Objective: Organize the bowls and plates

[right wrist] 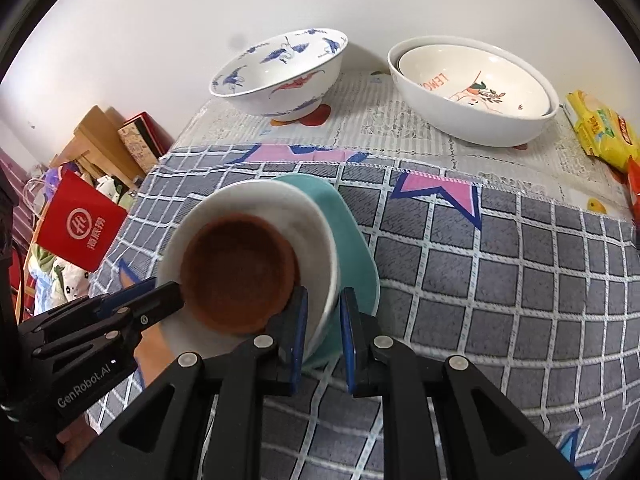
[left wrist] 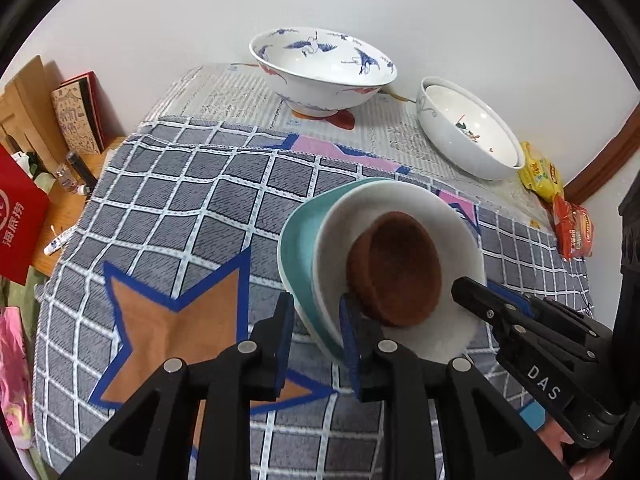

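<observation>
Straddling opposite rims of the nested stack, brown dish [left wrist: 396, 268] in white plate [left wrist: 452, 216] in teal plate [left wrist: 300, 240], both grippers' jaws stood narrowly parted: left gripper [left wrist: 314, 344], right gripper [right wrist: 324, 340].

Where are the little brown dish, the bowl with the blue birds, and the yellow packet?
brown dish [right wrist: 240, 272], right wrist view, on its inner floor.
blue-bird bowl [left wrist: 320, 80], left wrist view, on its white inner wall.
yellow packet [right wrist: 600, 132], right wrist view, on the wrapper's middle.

Both wrist cameras look steeply down, close over the shared stacked dishes [left wrist: 384, 264], from opposite sides.
</observation>
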`<control>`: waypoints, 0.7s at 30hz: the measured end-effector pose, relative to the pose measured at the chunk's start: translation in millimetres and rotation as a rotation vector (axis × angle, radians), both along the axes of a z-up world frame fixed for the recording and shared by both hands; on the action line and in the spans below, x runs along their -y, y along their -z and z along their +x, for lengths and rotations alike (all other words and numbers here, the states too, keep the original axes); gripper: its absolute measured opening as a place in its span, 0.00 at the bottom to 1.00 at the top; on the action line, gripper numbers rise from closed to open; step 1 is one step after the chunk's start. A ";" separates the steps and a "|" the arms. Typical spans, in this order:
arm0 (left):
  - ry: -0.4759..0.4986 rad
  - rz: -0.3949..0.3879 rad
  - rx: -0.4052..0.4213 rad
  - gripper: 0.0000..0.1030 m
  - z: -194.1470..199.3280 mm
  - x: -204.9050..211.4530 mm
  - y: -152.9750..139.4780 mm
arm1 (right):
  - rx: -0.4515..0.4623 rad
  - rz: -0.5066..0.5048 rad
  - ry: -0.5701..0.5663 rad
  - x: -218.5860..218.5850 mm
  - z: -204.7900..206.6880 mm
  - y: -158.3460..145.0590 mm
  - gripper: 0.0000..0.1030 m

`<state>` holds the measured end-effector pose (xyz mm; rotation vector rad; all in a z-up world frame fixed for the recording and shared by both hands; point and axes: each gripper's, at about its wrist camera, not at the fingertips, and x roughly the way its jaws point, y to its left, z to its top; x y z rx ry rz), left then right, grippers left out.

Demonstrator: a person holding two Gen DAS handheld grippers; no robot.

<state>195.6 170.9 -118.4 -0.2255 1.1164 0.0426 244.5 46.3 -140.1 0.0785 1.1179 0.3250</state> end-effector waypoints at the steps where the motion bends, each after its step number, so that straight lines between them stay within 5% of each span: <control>1: -0.002 0.007 0.004 0.22 -4.4 2.6 -3.6 | 0.003 0.004 0.000 1.4 -3.3 -2.3 0.17; 10: 0.064 0.081 0.121 0.35 -52.1 48.4 -50.6 | 0.118 -0.025 0.059 41.0 -68.5 -54.4 0.19; 21: 0.145 0.152 0.299 0.68 -111.8 123.8 -108.0 | 0.289 -0.166 0.218 116.4 -160.2 -121.4 0.54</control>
